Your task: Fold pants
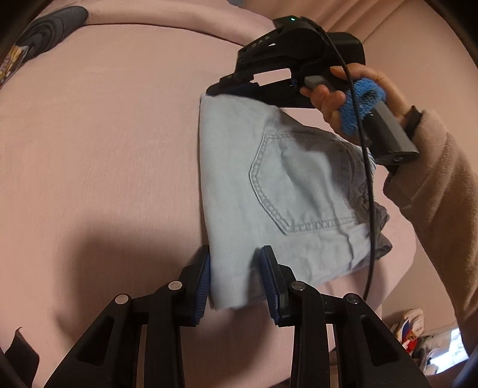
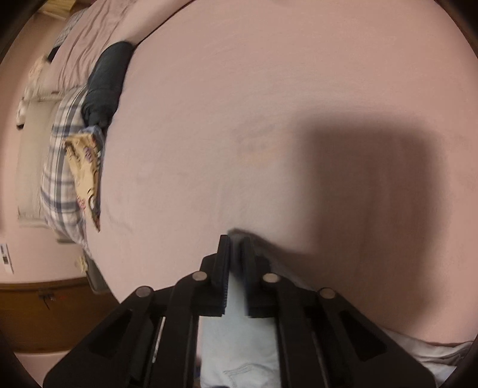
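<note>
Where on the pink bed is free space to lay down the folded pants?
The wide pink bed sheet left of the folded light blue denim pants is bare up to the dark grey cloth bundle at the far corner. The right side is crowded: the right hand-held gripper, its cable and a sleeve.

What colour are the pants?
Pale light blue pants; the left wrist view shows them best.
</note>
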`<state>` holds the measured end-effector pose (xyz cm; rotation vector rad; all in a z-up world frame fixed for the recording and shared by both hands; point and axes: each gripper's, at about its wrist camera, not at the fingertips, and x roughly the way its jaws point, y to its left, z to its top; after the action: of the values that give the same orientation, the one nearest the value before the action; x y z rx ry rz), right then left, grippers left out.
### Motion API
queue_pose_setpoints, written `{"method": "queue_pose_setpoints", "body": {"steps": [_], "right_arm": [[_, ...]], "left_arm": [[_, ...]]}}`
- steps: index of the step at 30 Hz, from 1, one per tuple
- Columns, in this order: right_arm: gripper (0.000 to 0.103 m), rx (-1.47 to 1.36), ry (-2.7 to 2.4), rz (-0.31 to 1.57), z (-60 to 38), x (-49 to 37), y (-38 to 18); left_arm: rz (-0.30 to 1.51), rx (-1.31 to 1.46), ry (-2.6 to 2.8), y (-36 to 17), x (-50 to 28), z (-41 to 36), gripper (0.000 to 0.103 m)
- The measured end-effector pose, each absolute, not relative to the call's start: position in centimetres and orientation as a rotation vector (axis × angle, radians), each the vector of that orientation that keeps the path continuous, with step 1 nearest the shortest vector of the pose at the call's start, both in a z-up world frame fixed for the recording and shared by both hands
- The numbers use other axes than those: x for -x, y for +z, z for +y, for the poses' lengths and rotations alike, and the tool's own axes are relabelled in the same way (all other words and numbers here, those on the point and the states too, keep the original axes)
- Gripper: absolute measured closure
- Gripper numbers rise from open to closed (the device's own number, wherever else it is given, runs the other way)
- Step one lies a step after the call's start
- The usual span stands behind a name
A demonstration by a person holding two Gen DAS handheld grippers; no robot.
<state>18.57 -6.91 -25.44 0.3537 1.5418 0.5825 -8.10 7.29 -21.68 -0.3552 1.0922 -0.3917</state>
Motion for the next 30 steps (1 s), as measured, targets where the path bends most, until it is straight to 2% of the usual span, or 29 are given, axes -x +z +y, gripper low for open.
{"method": "queue_pose_setpoints", "body": {"steps": [3,4,8,11,14,15,19,22,24,27,30], "right_arm": [[0.094,-0.329,0.508,1.424,-8.4,-18.6,-23.8],[0.085,-0.309,0.479,1.376,-8.5,-18.6,-22.8],[0.085,-0.253,0.581,1.22,-10.1,-15.7,-17.7],[0.085,-0.14,0.631,1.168,-10.9,-12.2,-15.5],[0.085,-0.084,0.632,1.174,-11.8,-9.5,-15.6],[0.085,-0.072,0.613,1.17,-12.0,-8.8,-15.8],[0.085,-0.044,0.56,1.156,-14.1,-6.1,-16.8],[0.085,-0.034,0.53,1.13,-16.0,-4.0,-16.6],[0.086,-0.025,0.518,1.144,-17.4,-2.9,-17.1],[0.1,0.024,0.414,1.234,-19.9,-1.6,-20.9],[0.102,-0.195,0.451,1.192,-22.8,-0.7,-22.1]], "left_arm": [[1.114,0.397,-0.404,-21.0,8.0,8.6,0.07],[1.128,0.402,-0.414,-20.7,8.5,8.9,0.07],[1.104,0.35,-0.382,-19.0,10.6,10.6,0.069],[1.03,0.34,-0.386,-17.1,8.5,11.5,0.069],[0.943,0.334,-0.444,-15.5,4.6,9.4,0.068],[0.932,0.33,-0.464,-15.4,3.1,8.4,0.064],[0.962,0.303,-0.474,-15.8,-2.7,4.6,0.061],[1.026,0.226,-0.43,-18.3,-6.0,2.5,0.061],[1.089,0.252,-0.423,-20.6,-7.6,2.8,0.061],[1.103,0.429,-0.449,-20.9,-8.5,5.1,0.064],[1.122,0.506,-0.439,-20.8,-8.0,6.7,0.07]]}}
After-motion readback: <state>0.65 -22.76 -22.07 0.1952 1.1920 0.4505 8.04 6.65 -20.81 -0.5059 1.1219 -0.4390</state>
